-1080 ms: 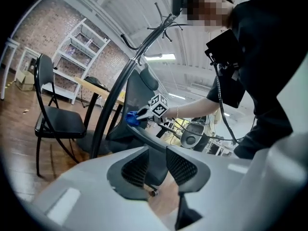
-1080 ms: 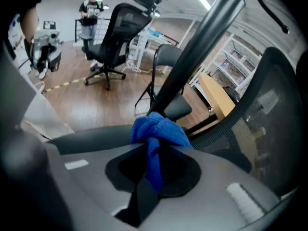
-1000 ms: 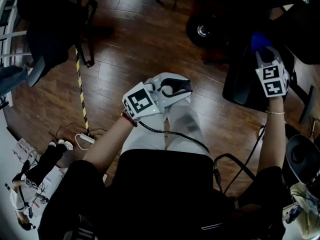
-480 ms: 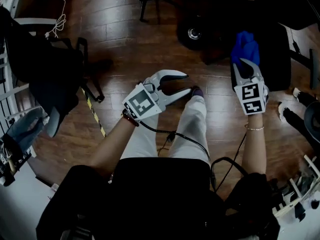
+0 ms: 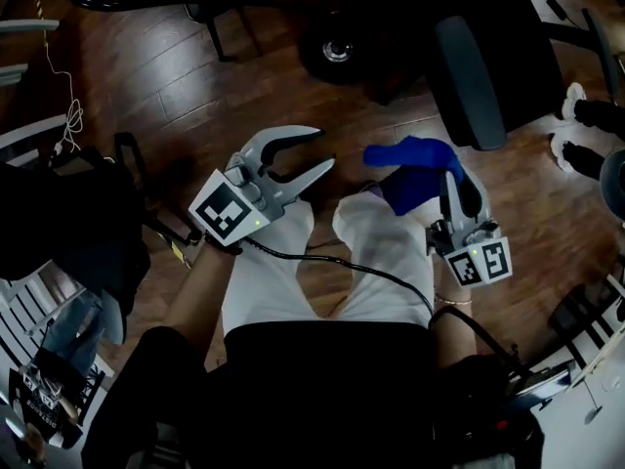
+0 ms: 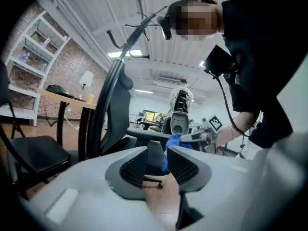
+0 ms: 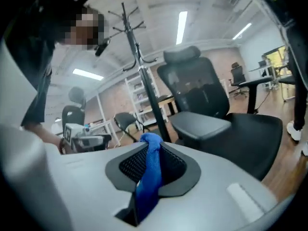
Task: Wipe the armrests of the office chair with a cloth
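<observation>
**Head view: cloth gripped, not yet on chair**

Head view is dark. The office chair (image 5: 471, 78) is cut off at the top edge, & its armrests can't be told apart from the rest of the black shape. Right gripper (image 5: 457, 190) has its tips partly buried in the blue cloth (image 5: 410, 164), which bunches out past them, near the chair but not on it. Right gripper view confirms: pads pinch the cloth, tail hanging down betw. them. Left gripper (image 5: 322, 150) sits farther from the chair, over the person's light-trousered legs (image 5: 278, 262), pointing roughly level twd the chair. Its jaws gape wide w/ nothing betw. them, having just closed a touch. Both forearms reach fwd; the right one is mostly hidden behind its marker cube.
</observation>
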Available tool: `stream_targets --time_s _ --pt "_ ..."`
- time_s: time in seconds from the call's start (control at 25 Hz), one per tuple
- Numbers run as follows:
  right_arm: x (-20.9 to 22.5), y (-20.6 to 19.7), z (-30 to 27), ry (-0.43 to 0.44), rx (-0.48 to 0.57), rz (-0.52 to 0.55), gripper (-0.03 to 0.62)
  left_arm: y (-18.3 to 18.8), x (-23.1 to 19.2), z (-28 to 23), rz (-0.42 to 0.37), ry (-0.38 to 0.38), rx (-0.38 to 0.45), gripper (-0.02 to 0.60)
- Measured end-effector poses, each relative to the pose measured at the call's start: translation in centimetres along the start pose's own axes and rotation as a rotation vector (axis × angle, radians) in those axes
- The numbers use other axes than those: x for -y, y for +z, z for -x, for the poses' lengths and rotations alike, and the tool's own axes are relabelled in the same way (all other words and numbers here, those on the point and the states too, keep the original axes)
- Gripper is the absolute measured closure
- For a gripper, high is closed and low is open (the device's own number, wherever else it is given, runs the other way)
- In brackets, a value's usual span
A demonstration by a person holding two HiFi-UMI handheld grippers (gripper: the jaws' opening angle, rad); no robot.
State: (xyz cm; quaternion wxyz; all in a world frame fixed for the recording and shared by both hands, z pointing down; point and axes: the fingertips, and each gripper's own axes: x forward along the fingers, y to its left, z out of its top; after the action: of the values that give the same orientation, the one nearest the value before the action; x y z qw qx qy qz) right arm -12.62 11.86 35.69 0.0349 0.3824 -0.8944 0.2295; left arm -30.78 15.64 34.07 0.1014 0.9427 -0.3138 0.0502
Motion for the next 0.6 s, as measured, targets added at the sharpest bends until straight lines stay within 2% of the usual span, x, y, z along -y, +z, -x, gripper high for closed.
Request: stream_targets --time_s 0.08,0.2,0.36,0.44,0.6 --pt "2.1 -0.2 1.0 -0.053 0.063 0.033 0.539 -1.4 1.8 -3.2 -0.017 -0.075 0.000 0.457" --pt "5.1 -1.9 1.4 -0.109 0.092 0.105 0.539 -3.1 3.5 -7.6 -0.012 -0.173 0.024 0.457" --pt "8.2 -3.0 1.8 -0.162 0.186 0.043 0.539 -3.2 4.2 -10.8 0.008 -0.204 0.115 0.457" --pt "9.3 -2.4 1.8 -0.148 0.272 0.008 0.539 -3.6 4.3 -11.3 0.017 -0.229 0.146 0.457" --pt "10.0 -1.5 0.5 -0.032 0.431 0.018 0.539 -6.7 3.1 -11.6 -0.035 -0.263 0.177 0.457"
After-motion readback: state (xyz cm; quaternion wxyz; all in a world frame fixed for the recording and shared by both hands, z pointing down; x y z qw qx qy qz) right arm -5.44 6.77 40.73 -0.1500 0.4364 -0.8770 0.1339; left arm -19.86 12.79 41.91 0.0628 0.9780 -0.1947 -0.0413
